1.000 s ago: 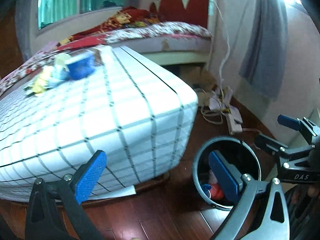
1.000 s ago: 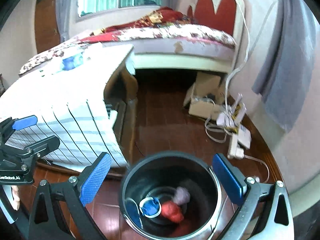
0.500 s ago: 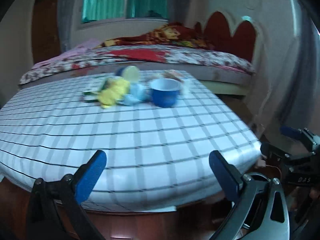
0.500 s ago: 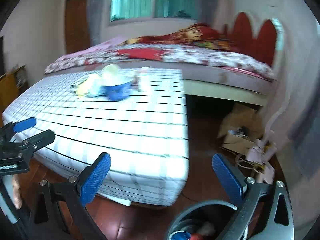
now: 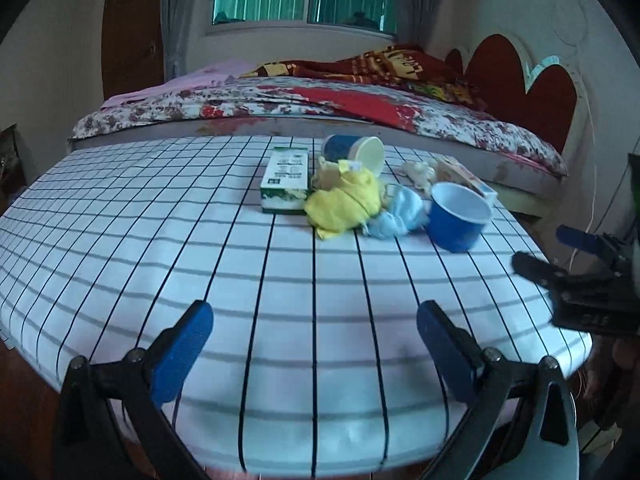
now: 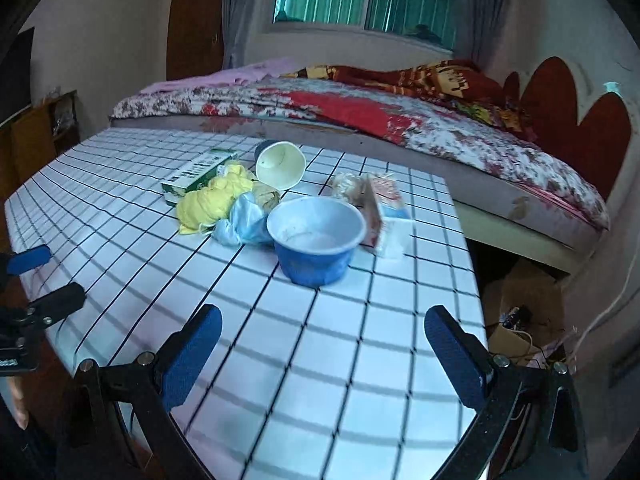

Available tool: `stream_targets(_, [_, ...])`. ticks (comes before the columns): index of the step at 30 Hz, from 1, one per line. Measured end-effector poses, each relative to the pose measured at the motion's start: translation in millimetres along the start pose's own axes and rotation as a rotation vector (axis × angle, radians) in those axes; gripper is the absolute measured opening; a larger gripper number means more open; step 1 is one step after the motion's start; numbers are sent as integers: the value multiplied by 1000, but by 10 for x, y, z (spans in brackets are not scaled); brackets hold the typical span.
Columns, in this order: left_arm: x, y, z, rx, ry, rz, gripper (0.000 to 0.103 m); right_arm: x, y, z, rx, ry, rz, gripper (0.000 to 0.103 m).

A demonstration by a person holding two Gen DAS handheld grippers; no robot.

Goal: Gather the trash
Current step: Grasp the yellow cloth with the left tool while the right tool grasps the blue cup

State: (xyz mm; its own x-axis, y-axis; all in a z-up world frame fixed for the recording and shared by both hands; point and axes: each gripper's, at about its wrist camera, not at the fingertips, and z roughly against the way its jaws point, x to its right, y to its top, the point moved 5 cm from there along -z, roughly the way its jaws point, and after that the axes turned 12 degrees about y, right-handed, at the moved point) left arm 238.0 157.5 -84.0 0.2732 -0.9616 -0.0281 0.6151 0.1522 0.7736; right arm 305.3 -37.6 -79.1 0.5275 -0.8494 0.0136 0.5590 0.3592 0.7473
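Trash lies in a cluster on the white checked table (image 5: 160,240): a green and white carton (image 5: 285,182), a tipped paper cup (image 5: 356,152), a yellow crumpled rag (image 5: 344,202), a pale blue wad (image 5: 398,216), an upright blue cup (image 5: 458,216) and a small box (image 5: 466,180). The same blue cup (image 6: 316,236), yellow rag (image 6: 212,200) and box (image 6: 386,208) show in the right wrist view. My left gripper (image 5: 314,348) is open and empty over the table's near edge. My right gripper (image 6: 322,356) is open and empty, near the blue cup.
A bed (image 5: 360,108) with a floral cover stands behind the table. A red headboard (image 6: 568,120) is at the right. A cardboard box and cables (image 6: 520,320) lie on the floor right of the table. A wooden cabinet (image 6: 36,132) stands at the left.
Both grippers have swung up and away from the black bin on the floor and now face the table top with the trash cluster. Both stay open and empty.
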Motion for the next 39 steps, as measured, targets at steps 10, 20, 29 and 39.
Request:
stream_targets(10, [270,514,-655,-18,-63,-51,81,221,311,-665,-35,29,-50,101])
stream_targets(20, [499,696,-1113,-78,-88,-102,71,317,427,-988,-69,37,-55,94])
stream_targets(29, [613,635,-1207,-110,-127,-122,56,309,461,-1062,-78,37,-18,93])
stream_targets(39, [379,615,-839,-36,-138,-86,46,166,405,-812,-39,83,1,82])
